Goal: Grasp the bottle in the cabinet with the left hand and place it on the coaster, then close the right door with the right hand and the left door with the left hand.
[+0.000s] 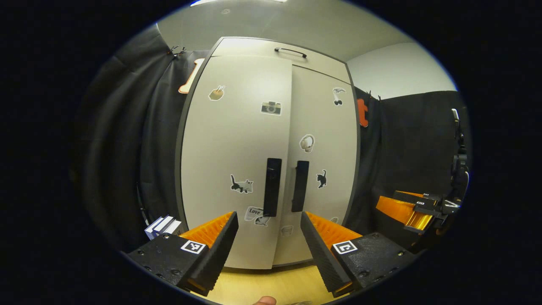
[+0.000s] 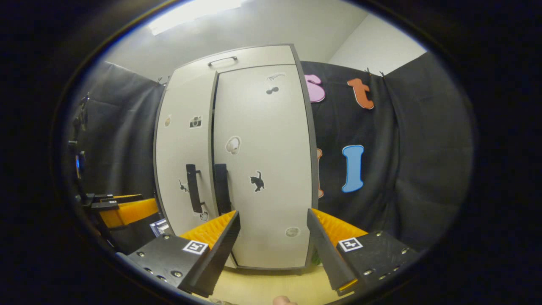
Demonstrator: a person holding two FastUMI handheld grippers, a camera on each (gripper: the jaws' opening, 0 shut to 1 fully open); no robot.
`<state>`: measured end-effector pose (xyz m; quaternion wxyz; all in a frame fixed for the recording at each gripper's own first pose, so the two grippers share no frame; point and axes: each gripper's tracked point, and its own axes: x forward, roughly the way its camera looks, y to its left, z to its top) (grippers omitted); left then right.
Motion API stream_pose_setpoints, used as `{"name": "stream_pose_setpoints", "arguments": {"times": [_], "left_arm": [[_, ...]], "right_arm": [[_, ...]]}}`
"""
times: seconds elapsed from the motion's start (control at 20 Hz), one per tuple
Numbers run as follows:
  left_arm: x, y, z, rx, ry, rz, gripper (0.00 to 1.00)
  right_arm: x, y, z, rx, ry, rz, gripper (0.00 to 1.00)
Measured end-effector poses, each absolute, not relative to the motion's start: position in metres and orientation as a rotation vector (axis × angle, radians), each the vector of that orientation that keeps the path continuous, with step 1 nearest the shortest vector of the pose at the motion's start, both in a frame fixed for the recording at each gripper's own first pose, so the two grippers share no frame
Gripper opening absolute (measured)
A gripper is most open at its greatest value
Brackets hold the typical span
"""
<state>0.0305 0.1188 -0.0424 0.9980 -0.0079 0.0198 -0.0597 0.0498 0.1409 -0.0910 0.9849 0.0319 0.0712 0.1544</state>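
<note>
fingers of left gripper [image 1: 269, 241] and right gripper [image 2: 273, 241] spread apart, empty, both levelled at the cabinet [image 1: 254, 140] doors.

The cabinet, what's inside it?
Both doors of the cabinet are shut or nearly so, the left door standing a little proud, so nothing inside shows. Only stickers and two dark handles show outside.

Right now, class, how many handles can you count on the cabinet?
3: one bar handle on the top panel, one upright handle on the left door's inner edge, one on the right door's. Others may be hidden.
</note>
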Motion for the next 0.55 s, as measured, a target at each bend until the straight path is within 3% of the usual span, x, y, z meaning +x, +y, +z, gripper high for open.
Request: {"name": "stream_pose_setpoints", "arguments": {"times": [0.55], "left_arm": [[0.019,0.064,-0.035,-0.007,0.024,-0.174,0.93]], "right_arm": [[0.035,0.1,-0.076,0.048,0.127,0.289,0.96]]}}
